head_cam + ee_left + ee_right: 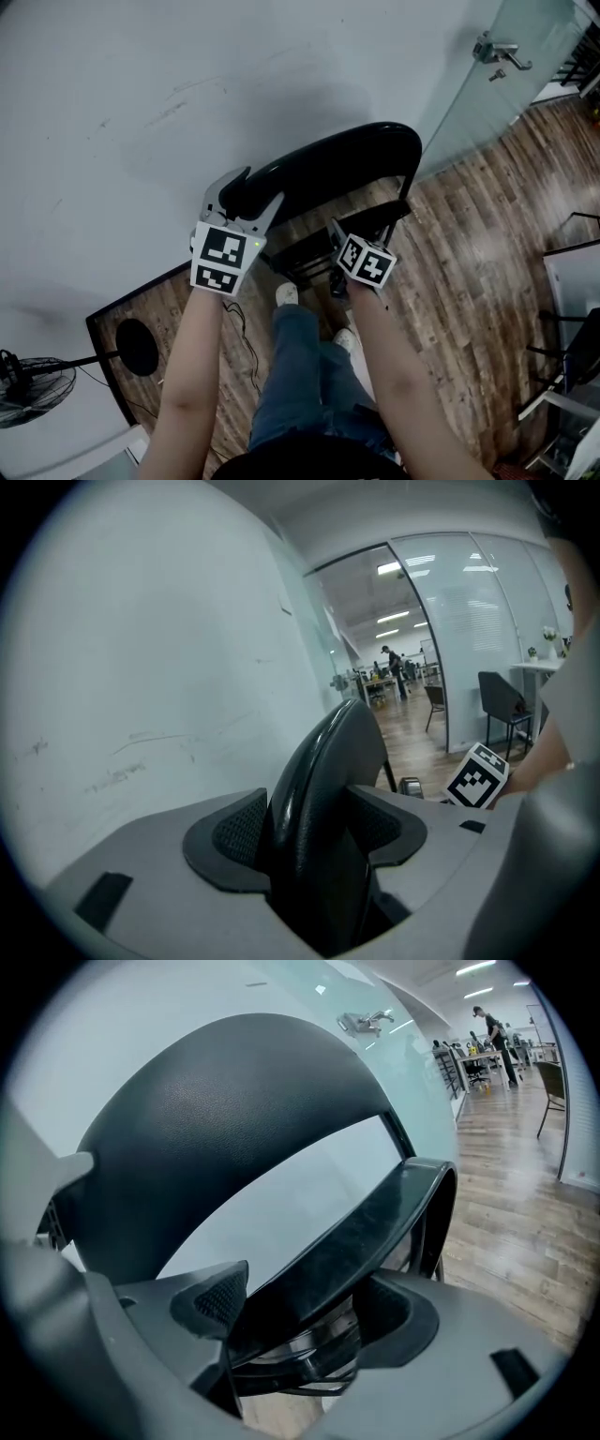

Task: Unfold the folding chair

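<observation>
Left claw (249,195) is clamped on the black back (323,761), pads pressing both faces. Right claw (309,1309), roughly half open, has the seat (375,1222) edge pinched between its pads. The chair (375,150) stands on the wood floor (450,244), tight against the white wall (141,94).

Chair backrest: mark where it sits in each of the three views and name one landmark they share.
Head view: backrest upper centre, arching before the wall.
Left gripper view: backrest at centre, edge-on between the left tongs.
Right gripper view: backrest upper left, a broad dark arch above the seat.
Shared landmark: the wooden floor.
</observation>
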### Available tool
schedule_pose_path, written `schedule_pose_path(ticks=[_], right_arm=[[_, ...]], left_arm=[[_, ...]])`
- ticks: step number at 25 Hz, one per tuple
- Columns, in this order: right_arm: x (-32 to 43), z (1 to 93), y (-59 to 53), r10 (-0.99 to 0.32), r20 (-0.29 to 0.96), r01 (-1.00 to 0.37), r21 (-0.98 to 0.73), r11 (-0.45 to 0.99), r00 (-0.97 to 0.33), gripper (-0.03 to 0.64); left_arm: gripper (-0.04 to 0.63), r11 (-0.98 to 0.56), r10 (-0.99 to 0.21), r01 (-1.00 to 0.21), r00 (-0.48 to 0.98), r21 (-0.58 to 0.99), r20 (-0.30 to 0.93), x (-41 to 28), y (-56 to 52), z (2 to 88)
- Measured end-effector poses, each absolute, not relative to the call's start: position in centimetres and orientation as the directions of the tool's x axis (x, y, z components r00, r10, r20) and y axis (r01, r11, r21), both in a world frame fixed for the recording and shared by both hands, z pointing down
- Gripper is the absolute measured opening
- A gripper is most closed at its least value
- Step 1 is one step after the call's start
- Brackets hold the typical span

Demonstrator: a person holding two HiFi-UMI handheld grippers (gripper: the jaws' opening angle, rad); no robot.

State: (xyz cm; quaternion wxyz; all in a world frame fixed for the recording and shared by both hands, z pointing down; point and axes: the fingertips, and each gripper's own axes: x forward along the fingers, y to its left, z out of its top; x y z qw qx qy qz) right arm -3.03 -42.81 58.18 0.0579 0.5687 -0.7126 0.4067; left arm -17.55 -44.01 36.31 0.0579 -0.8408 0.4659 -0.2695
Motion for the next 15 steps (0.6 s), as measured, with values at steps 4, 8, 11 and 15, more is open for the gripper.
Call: schedule_pose_path(ticks=[4,8,11,15], right_arm=[[-2.6,58.1,-42.2,-0.769,0.538,-0.857,-0.514,0.026,-0.346,0.350],[-2.6,58.1,-41.8,-0.776,0.513,-0.848,-0.527,0.052,-0.366,0.350],[-2.3,57.8,-42.0,-0.791,0.489,-0.849,-0.524,0.069,-0.366,0.351],[-2.2,57.9,-41.7,-0.805,0.481,-0.849,-0.525,0.054,-0.348,0.350]], left_arm=[[0.260,-0.547,-0.828,-0.751,0.418,-0.370,0.374,-17.0,-43.2,36.1],[0.264,-0.528,-0.843,-0.755,0.409,-0.390,0.348,-16.8,-42.6,36.0],[0.263,-0.523,-0.847,-0.756,0.411,-0.393,0.337,-16.5,-42.6,35.9],[0.263,-0.528,-0.845,-0.752,0.418,-0.395,0.333,-16.5,-42.5,36.0]])
